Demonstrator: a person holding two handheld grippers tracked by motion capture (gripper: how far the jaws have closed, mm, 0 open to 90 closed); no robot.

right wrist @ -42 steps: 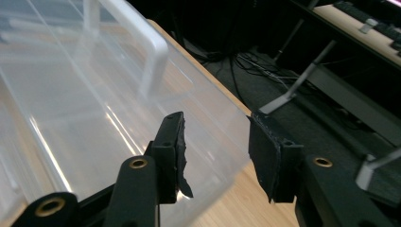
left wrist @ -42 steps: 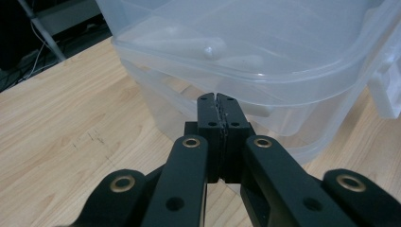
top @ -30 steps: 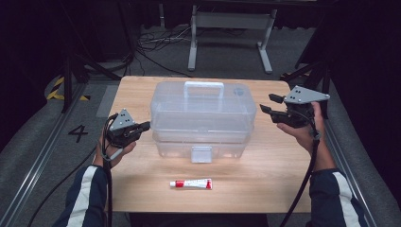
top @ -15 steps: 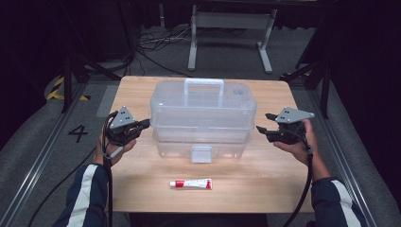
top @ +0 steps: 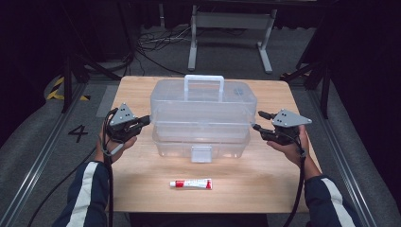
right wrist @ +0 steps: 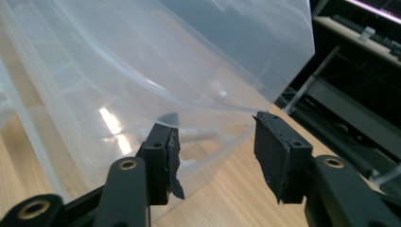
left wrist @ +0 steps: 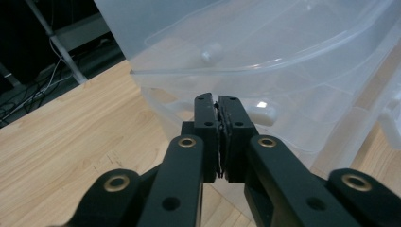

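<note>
Your clear plastic storage box with a white carry handle [top: 203, 118] sits in the middle of the light wooden table [top: 142, 189], squarely between your two tools. Its long axis runs left to right across the table, and the handle on the lid follows the same line, standing upright toward the far side.

Your left gripper [top: 144, 122] is at the box's left end, its tips right up against the seam where the lid meets the lower tub. In the left gripper view its jaws [left wrist: 218, 137] stand pressed together with nothing between them, and the box's rim lies just ahead of the tips.

Your right gripper [top: 260, 121] is at the box's right end, level with the same seam. Its jaws have just been closing but stand apart; in the right gripper view [right wrist: 215, 137] the curved lid edge of the box passes in front of the gap, and the pads do not press on it.

A small white and red tube [top: 191, 184] lies on the table near you, in front of the box, also lengthwise left to right, well apart from both grippers.
</note>
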